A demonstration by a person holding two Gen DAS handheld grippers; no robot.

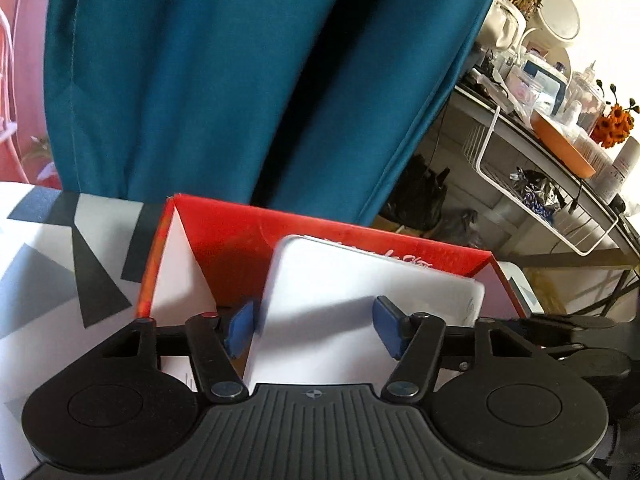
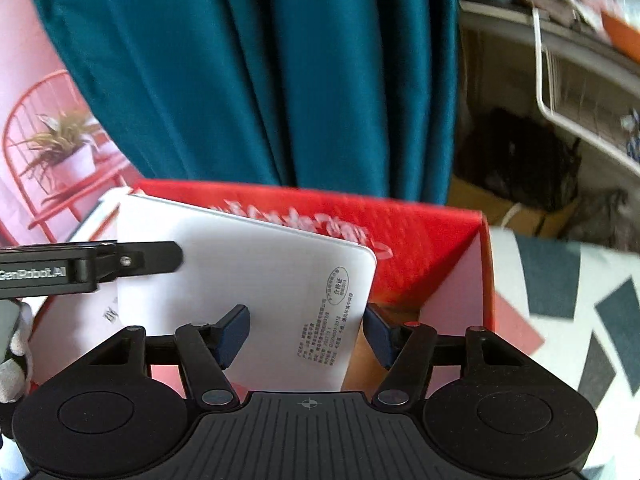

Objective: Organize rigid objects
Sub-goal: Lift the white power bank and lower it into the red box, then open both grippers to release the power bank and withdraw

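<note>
A flat white slab (image 1: 360, 280) with rounded corners and a printed label (image 2: 260, 272) stands tilted inside an open red carton (image 1: 320, 236) (image 2: 420, 236). My left gripper (image 1: 315, 328) is open: its left pad sits just beside the slab's left edge, and its right pad hovers in front of the face, casting a shadow on it. The right gripper (image 2: 305, 332) mirrors this and is also open, with its right pad at the slab's right edge and its left pad over the face. A finger (image 2: 160, 258) of the left gripper reaches over the slab's upper left part.
The carton rests on a white surface with grey and black shapes (image 1: 48, 280) (image 2: 560, 320). A teal curtain (image 1: 200, 80) hangs right behind it. At the right stands a cluttered desk (image 1: 540, 140) with a wire basket (image 1: 540, 208) under it and dark bags (image 1: 420, 196) below. A gloved hand (image 2: 12, 360) shows at the left.
</note>
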